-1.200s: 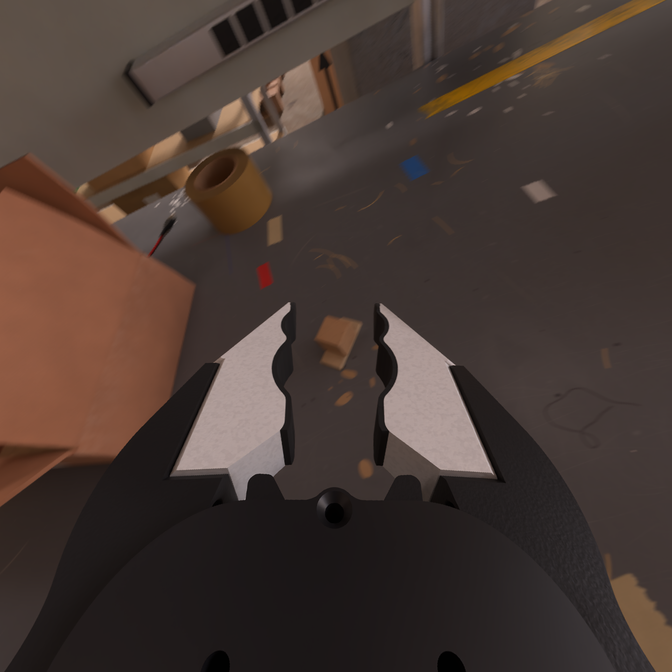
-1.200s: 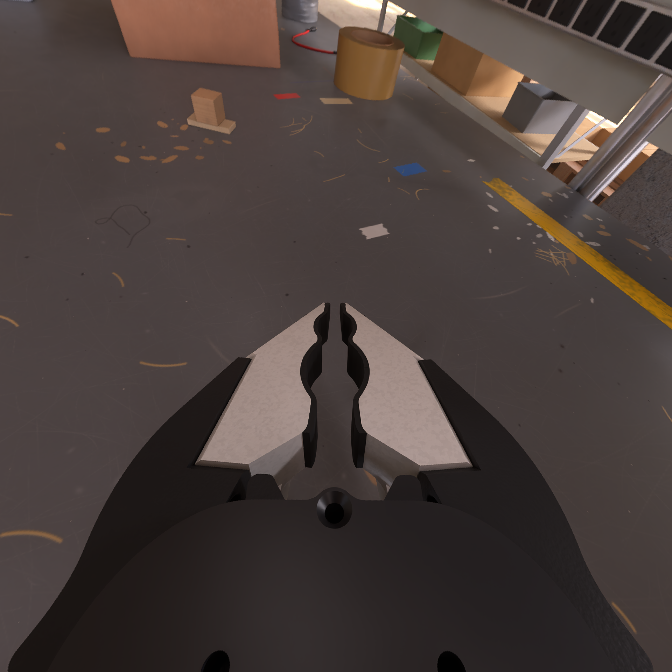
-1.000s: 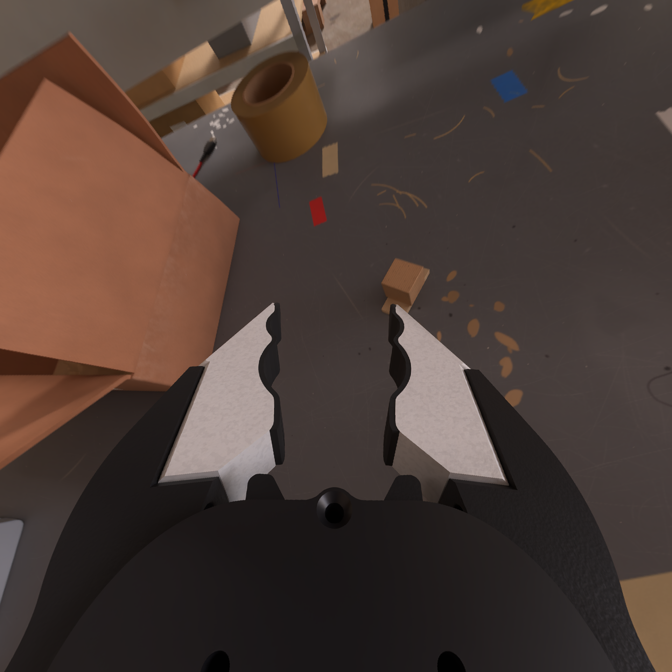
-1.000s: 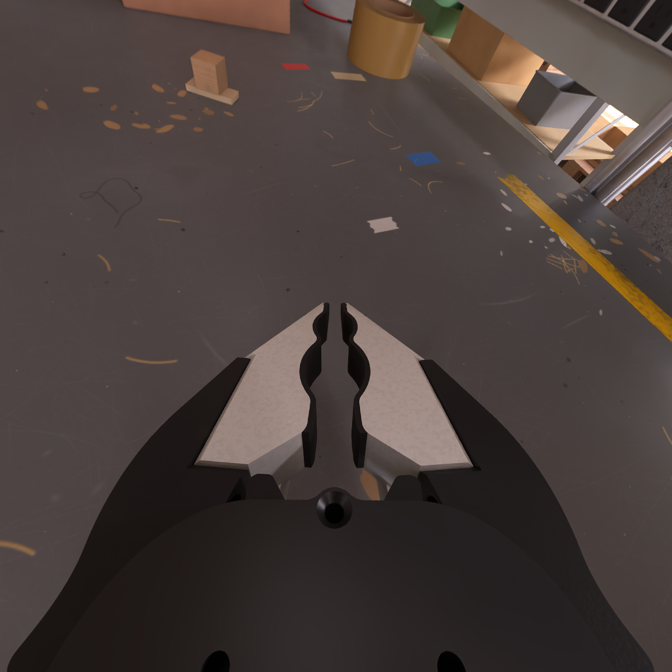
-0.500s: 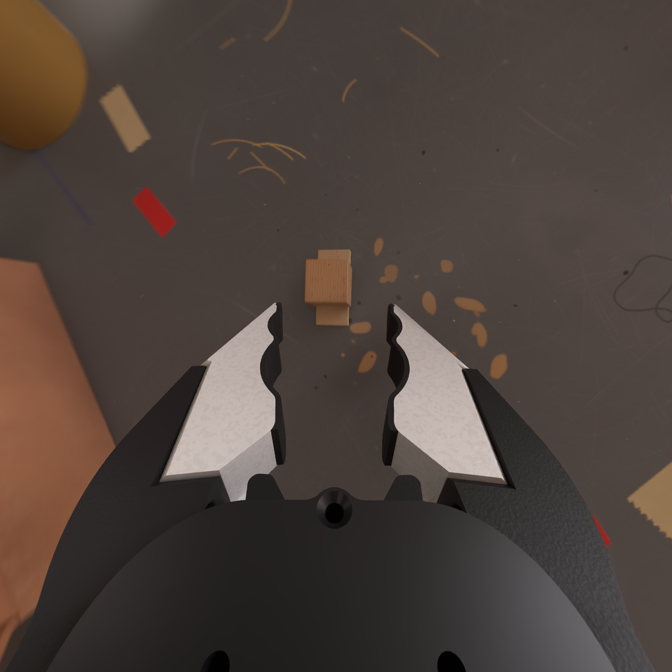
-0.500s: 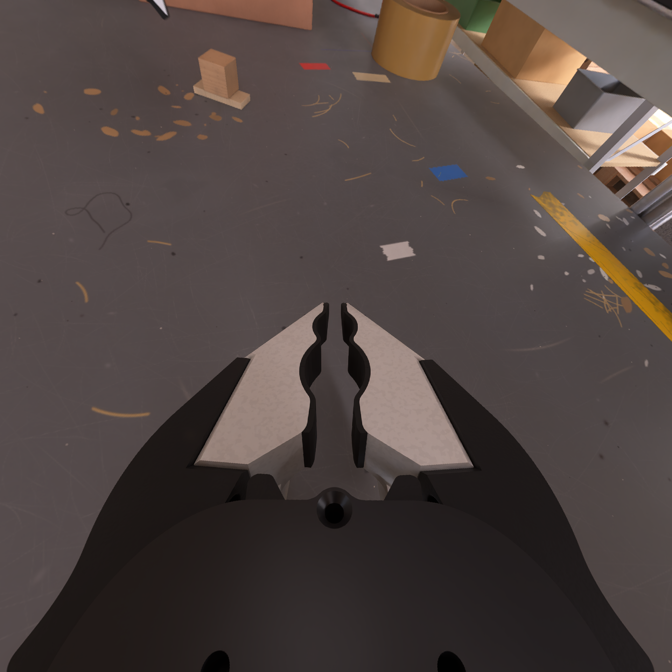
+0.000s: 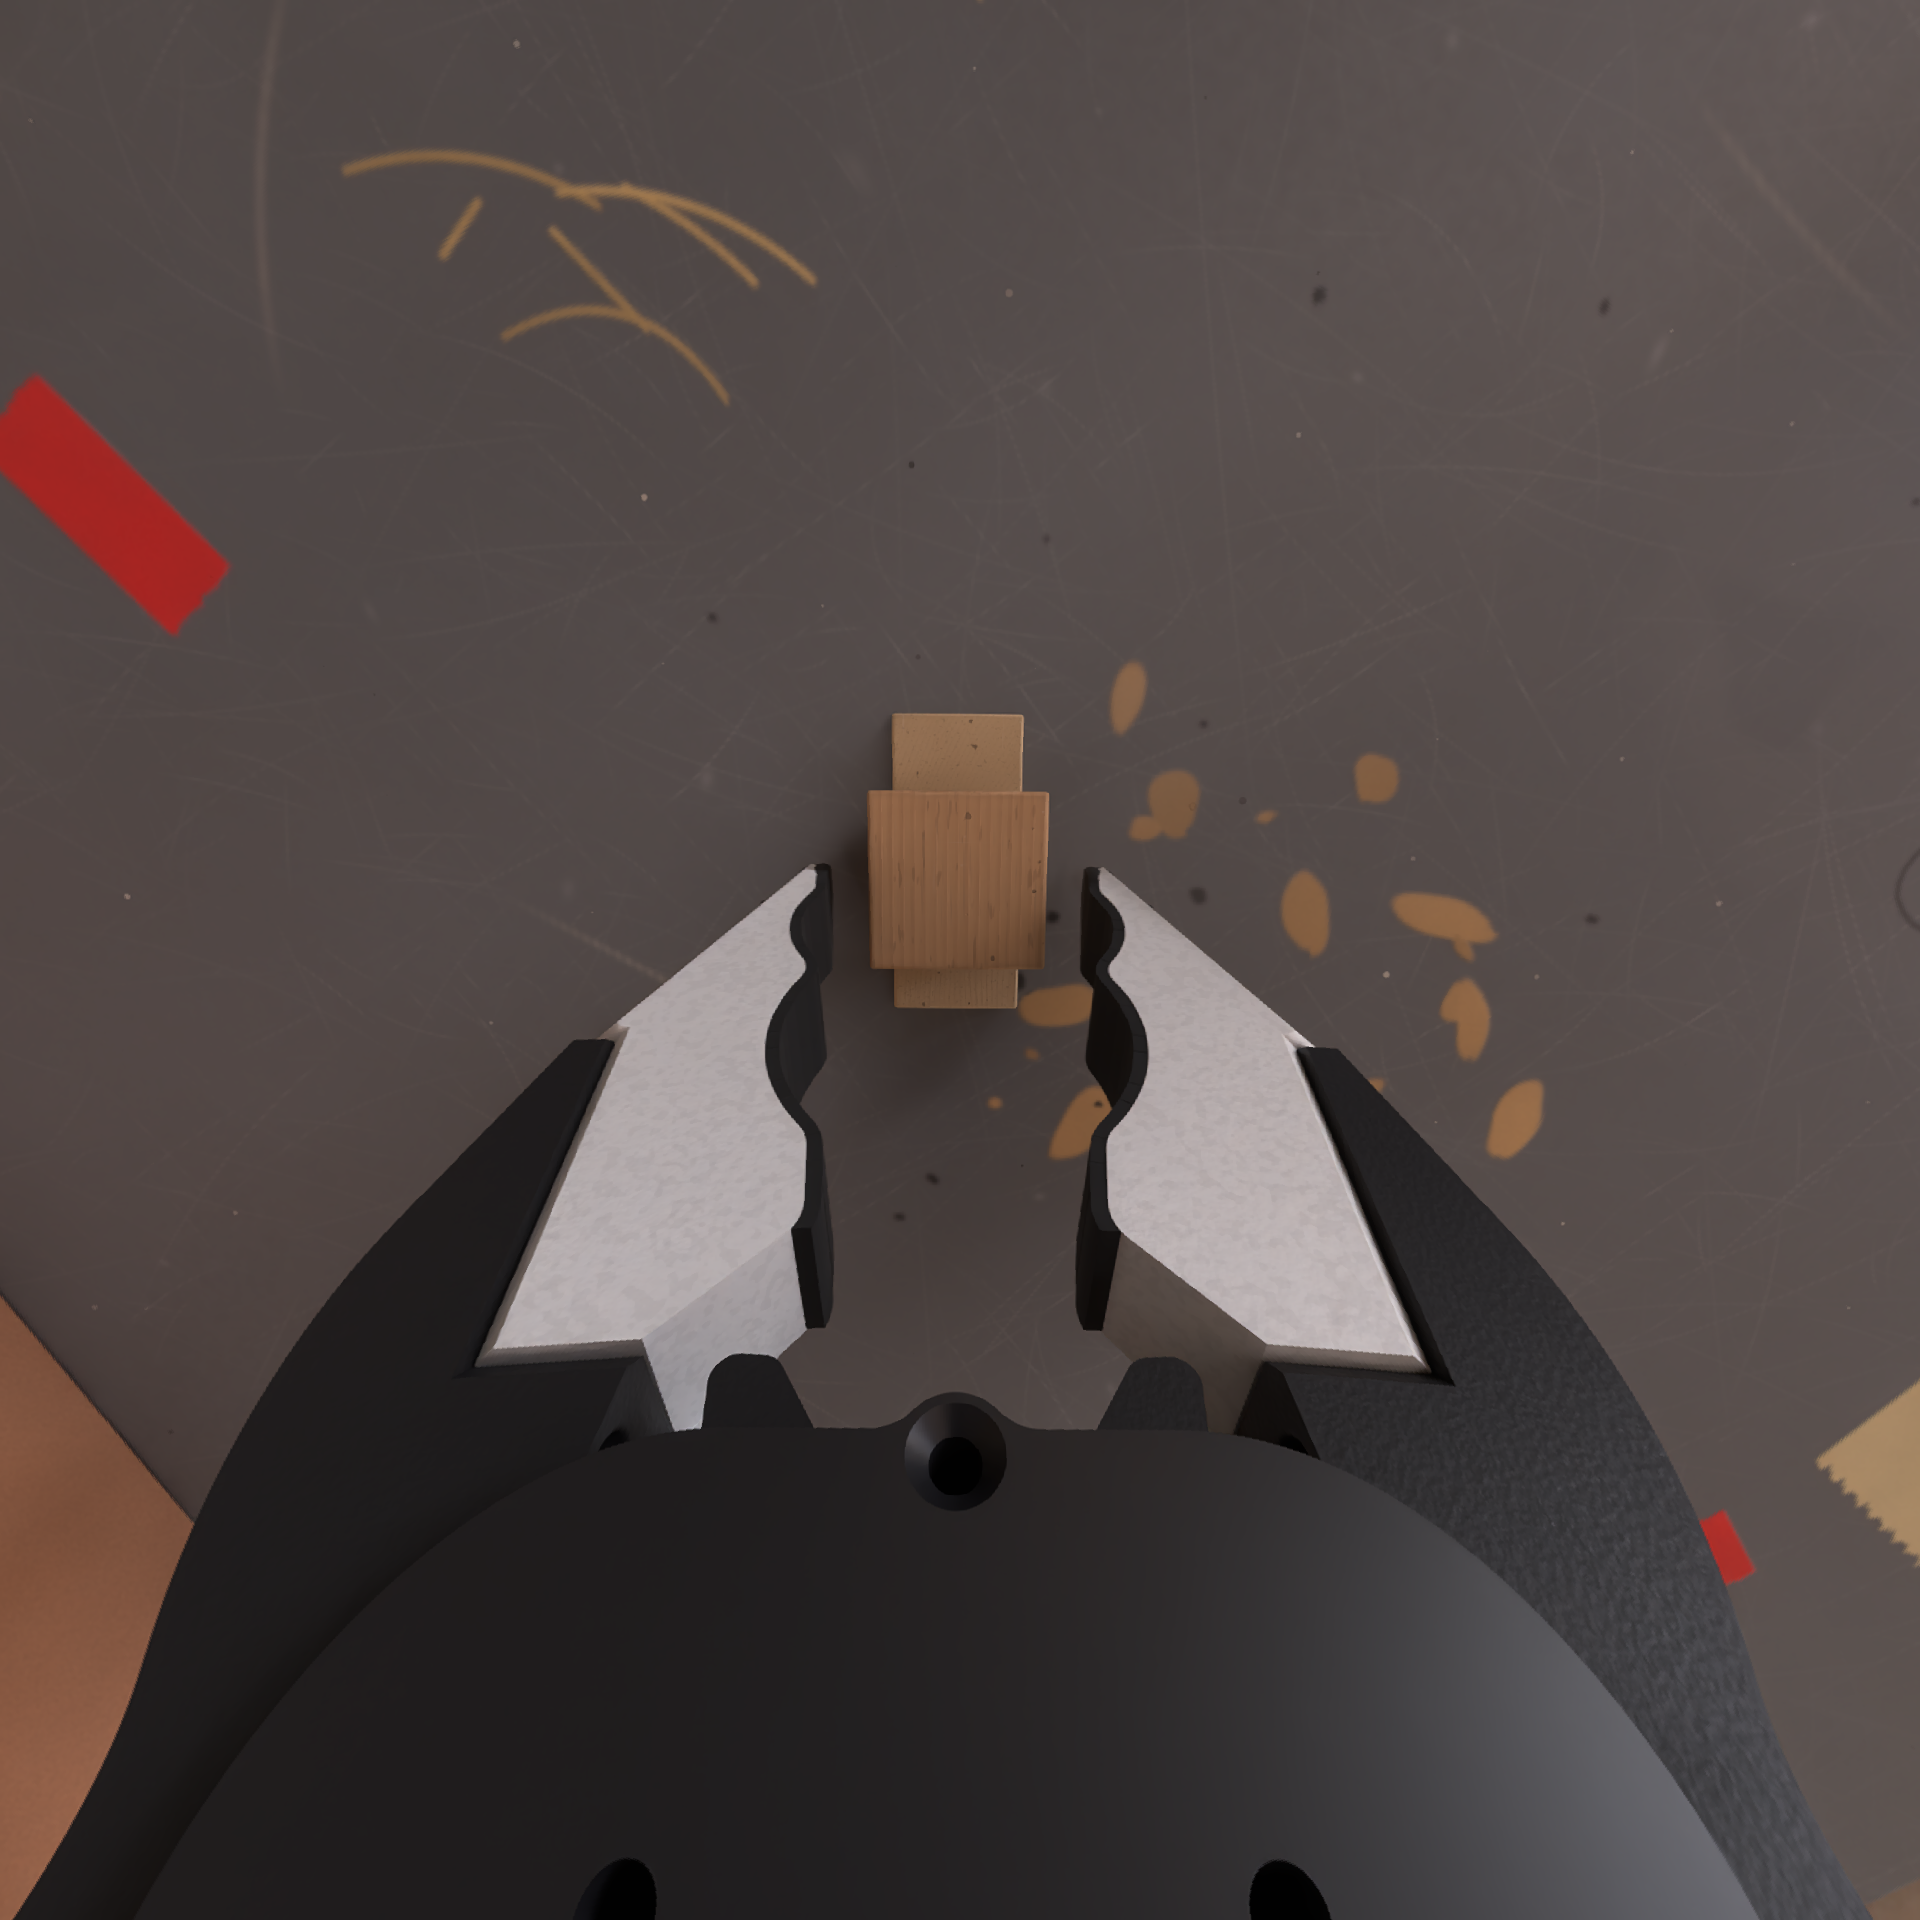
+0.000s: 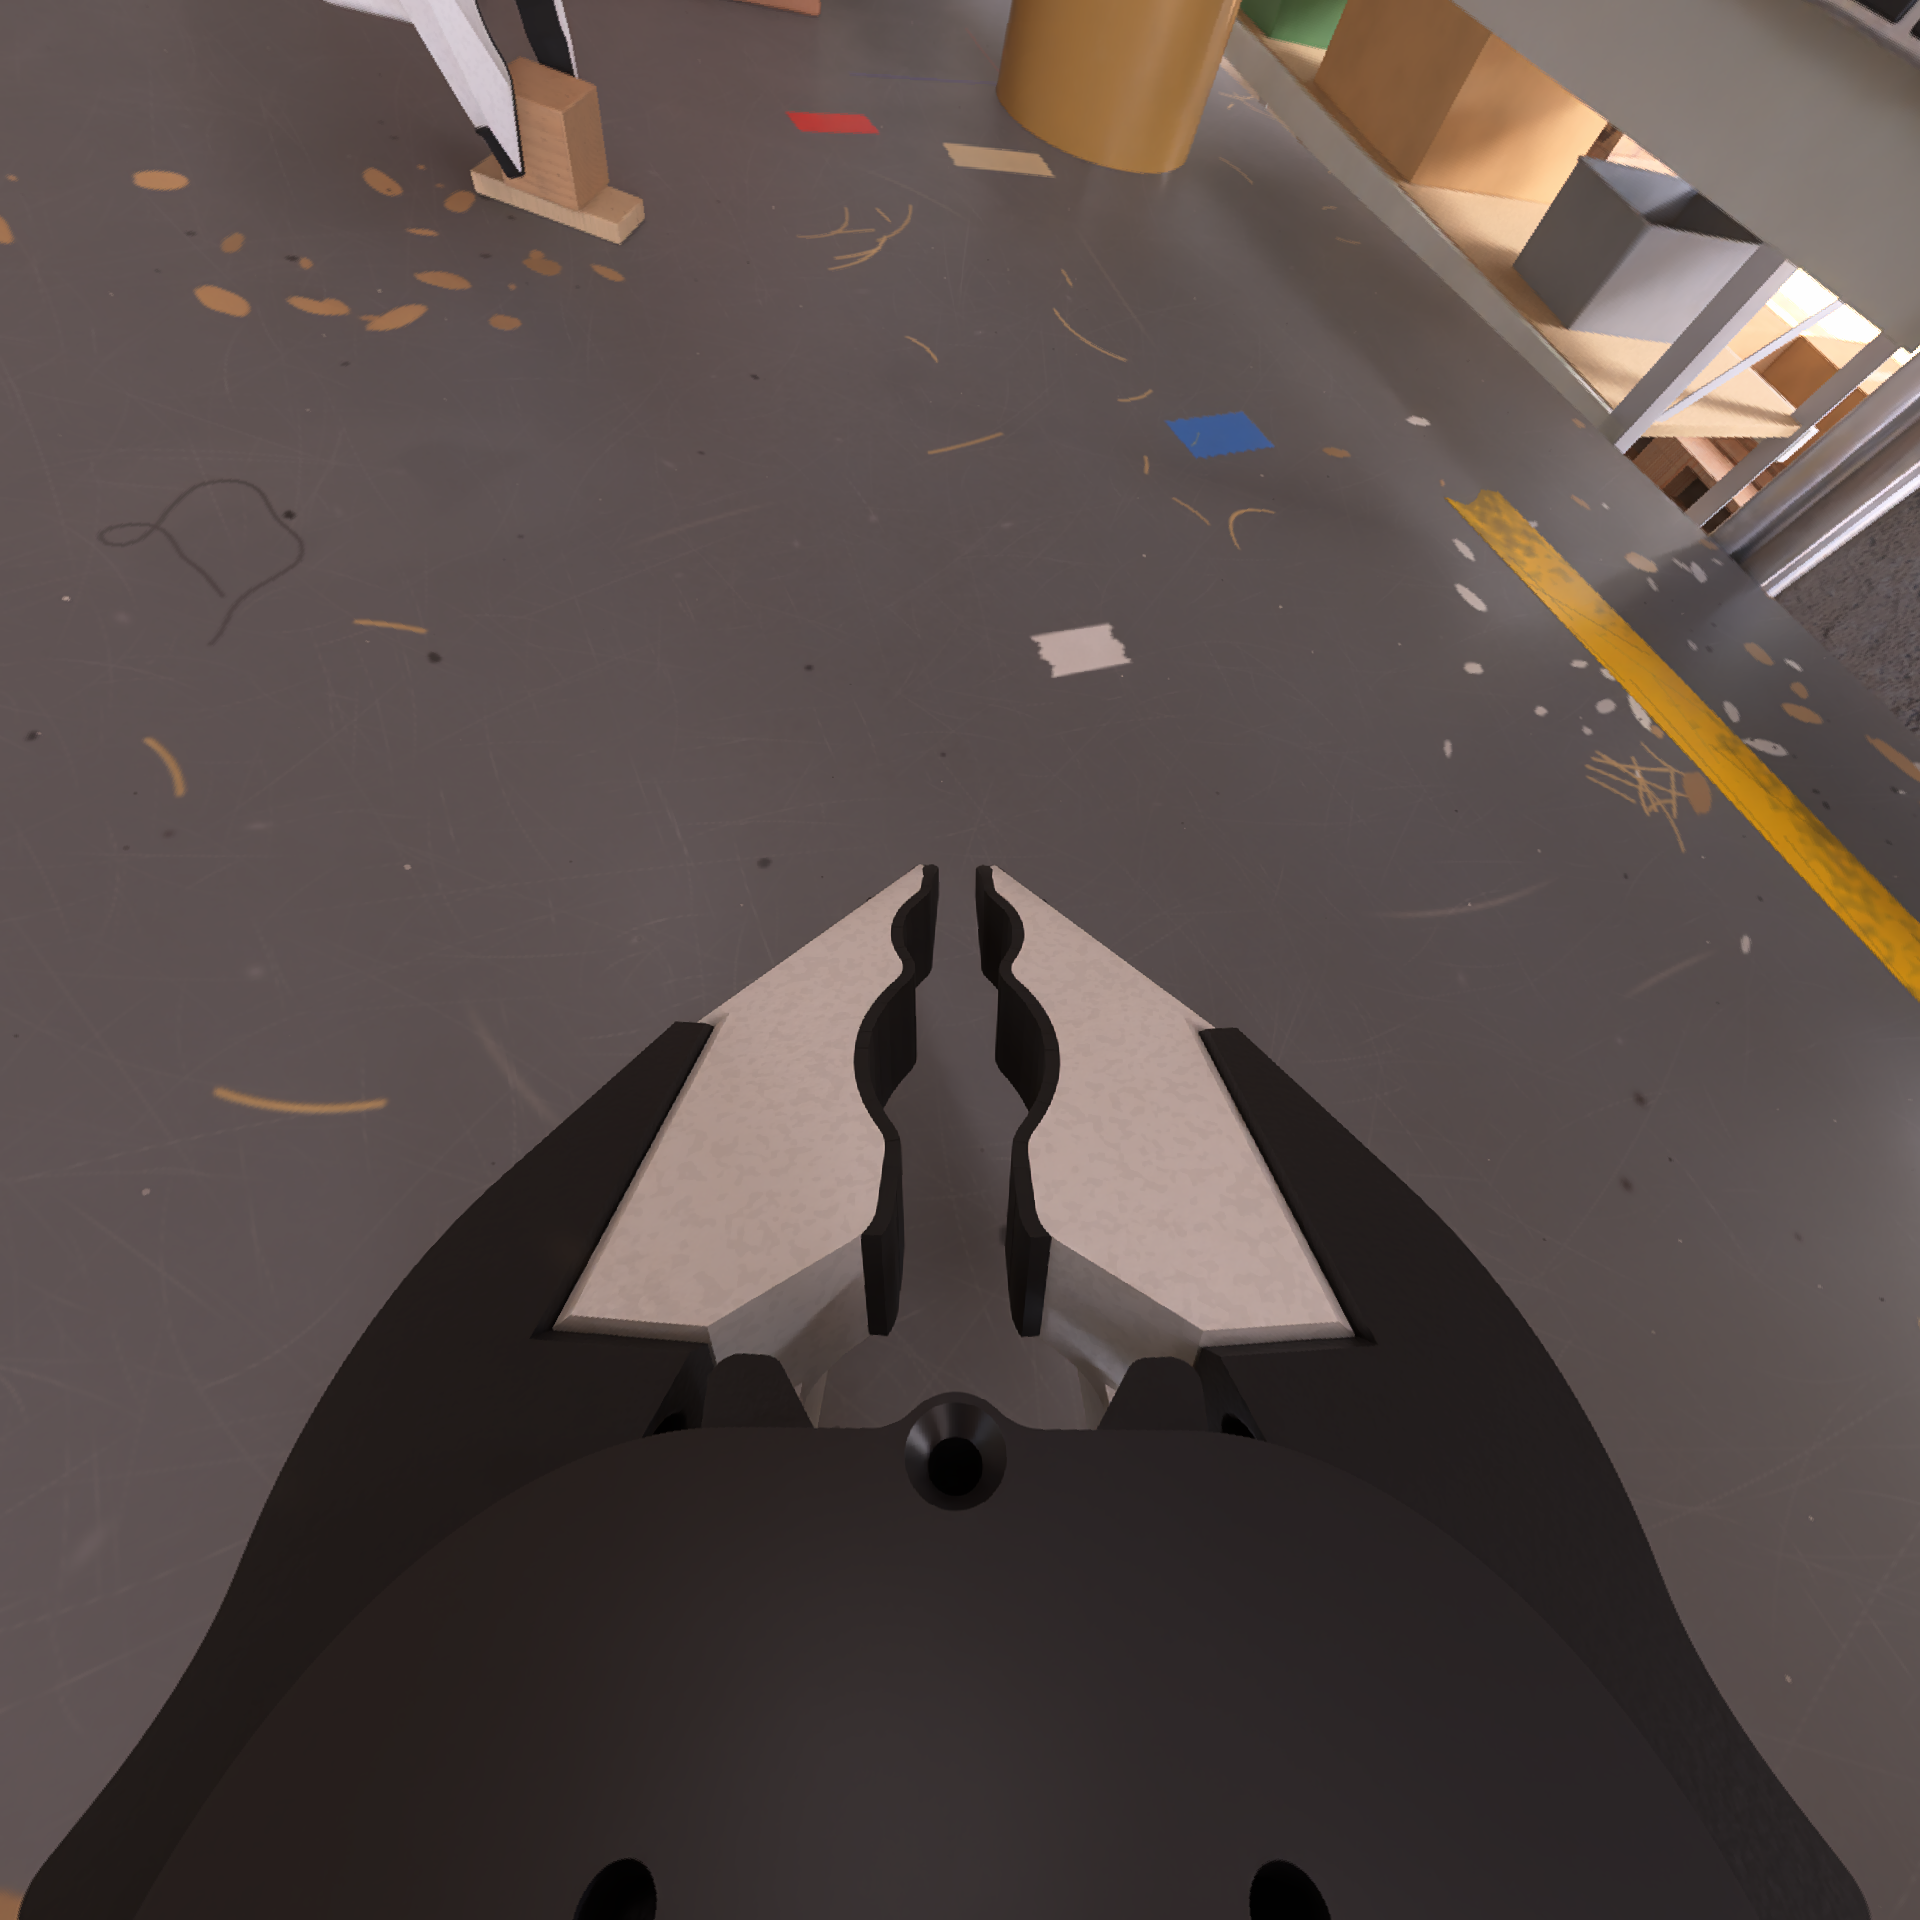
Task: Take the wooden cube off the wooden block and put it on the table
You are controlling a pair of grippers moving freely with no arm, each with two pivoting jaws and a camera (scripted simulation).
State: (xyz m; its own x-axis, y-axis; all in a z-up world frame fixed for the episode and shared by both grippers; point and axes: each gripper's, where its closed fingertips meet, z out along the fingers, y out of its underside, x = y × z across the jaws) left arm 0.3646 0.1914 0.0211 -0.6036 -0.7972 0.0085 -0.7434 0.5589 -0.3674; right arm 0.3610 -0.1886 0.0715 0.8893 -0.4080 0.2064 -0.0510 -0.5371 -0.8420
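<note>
Left tongs (image 7: 954, 883) hang released, straddling the wooden cube (image 7: 957, 879) atop the wooden block (image 7: 958, 750) on the desk (image 7: 1351, 416), while right tongs (image 8: 956, 878), nearly clenched and empty, hover over bare surface.

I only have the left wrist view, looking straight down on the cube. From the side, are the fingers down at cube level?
Observer: Yes. In the right wrist view the left gripper's near finger reaches down beside the cube, with its tip almost at the top of the block.
Operator: Does the cube sit square on the block?
Observer: It stands upright and flat on it, and the block sticks out past it on the near side.
Operator: Where is the right gripper?
Observer: The right gripper is well away from the cube, over bare table. Its jaws are almost shut and hold nothing.
</note>
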